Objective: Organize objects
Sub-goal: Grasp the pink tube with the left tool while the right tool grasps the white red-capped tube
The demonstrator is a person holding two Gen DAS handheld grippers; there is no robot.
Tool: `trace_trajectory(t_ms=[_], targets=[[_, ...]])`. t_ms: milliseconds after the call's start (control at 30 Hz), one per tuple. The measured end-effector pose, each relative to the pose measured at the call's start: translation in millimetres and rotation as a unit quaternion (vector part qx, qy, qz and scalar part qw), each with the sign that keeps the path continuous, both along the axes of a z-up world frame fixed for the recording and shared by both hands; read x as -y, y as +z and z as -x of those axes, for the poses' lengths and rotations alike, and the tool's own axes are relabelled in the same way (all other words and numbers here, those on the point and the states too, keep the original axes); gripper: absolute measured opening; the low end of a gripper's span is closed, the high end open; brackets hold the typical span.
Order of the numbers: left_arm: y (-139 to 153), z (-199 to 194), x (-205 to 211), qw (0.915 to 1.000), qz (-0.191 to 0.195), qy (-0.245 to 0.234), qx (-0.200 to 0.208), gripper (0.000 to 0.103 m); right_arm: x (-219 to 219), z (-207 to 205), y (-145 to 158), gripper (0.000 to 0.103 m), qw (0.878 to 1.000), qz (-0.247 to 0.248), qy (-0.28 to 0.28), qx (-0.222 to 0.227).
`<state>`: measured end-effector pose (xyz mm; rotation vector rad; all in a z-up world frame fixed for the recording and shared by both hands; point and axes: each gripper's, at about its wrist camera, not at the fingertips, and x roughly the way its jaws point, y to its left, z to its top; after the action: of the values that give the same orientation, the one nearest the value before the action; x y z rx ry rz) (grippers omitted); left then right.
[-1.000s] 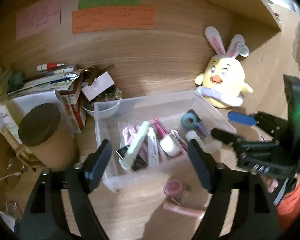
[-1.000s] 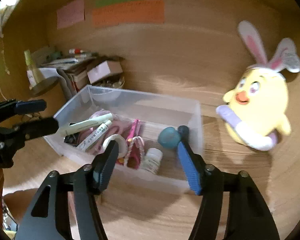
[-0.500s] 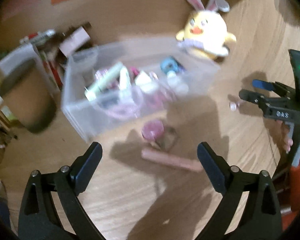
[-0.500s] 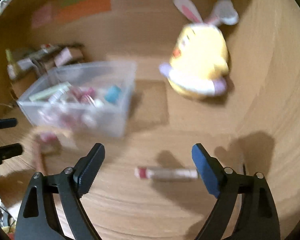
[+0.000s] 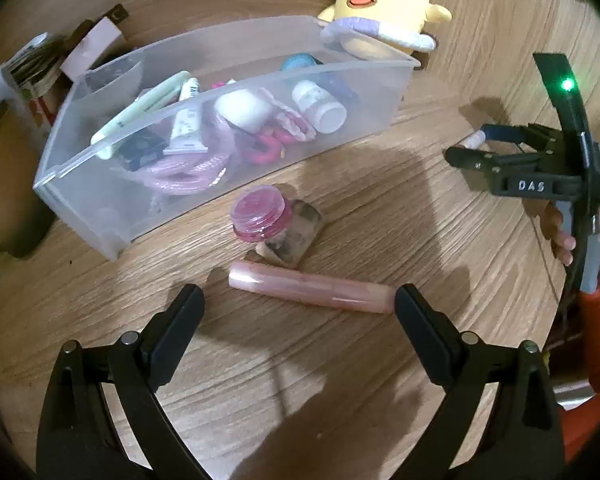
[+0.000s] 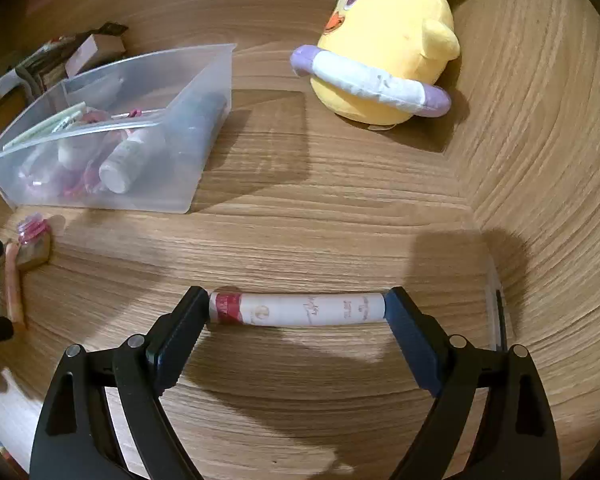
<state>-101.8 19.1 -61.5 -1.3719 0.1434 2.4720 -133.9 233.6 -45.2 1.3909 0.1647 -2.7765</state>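
My right hand-held gripper (image 6: 296, 312) has its fingers spread wide, and the white cylindrical tube with a red band at one end (image 6: 300, 309) lies crosswise between the tips. Each end of the tube sits right at a fingertip; whether they press on it I cannot tell. The tube is smooth, with faint print along its white body, and its long axis runs left to right across my view, red end toward the left finger, flat on the wooden worktop (image 6: 340, 208).

My left hand-held gripper (image 5: 298, 312) is also wide apart and holds nothing. Just ahead of its tips lies a glossy pale pink cylindrical tube (image 5: 310, 288), long axis nearly crosswise and tilted slightly, its right end nearer me. Just beyond it stands a small jar with a ribbed pink lid (image 5: 260, 214), beside a brownish card-like piece (image 5: 300, 236).

Farther out sits the clear plastic rectangular bin (image 5: 112, 216), filled with small bottles, tubes and pink items. Behind its far right corner leans a yellow plush chick with a white and lilac ring around it (image 6: 384, 48).
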Motion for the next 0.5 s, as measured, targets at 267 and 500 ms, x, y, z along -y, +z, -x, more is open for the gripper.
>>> trace_trajectory(t_ms=[267, 500], targets=[[-5.6, 1.5, -7.9, 0.9995, 0.027, -0.005, -0.013, 0.096, -9.8, -0.5, 2.3, 0.083, 0.999, 0.030, -0.006, -0.013], [-0.6, -3.8, -4.5, 0.9993, 0.021, 0.004, -0.032, 0.084, -0.5, -9.2, 18.5, 0.083, 0.998, 0.049, 0.013, -0.038]])
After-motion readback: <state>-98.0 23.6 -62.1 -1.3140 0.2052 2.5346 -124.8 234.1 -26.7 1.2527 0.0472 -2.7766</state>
